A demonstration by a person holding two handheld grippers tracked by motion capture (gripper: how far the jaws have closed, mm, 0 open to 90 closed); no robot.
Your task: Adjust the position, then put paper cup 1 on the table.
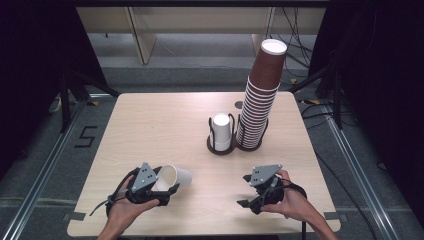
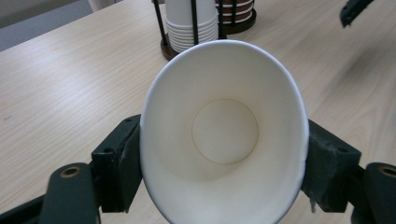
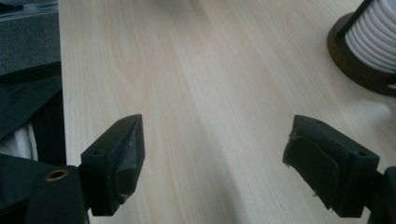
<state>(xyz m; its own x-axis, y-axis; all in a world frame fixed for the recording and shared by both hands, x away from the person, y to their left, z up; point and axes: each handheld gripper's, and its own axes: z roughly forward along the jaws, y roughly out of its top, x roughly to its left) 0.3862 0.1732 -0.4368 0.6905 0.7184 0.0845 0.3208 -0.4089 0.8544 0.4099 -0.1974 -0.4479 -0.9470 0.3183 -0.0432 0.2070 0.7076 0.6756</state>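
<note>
High view: left gripper clamps white paper cup near table front edge; right gripper spread, empty. Stacking pending.

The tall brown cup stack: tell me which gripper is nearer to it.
Right. The right gripper sits near the table's front edge, below the brown cup stack; the left gripper is farther left, holding a white cup.

Cup rim cut off below
</note>
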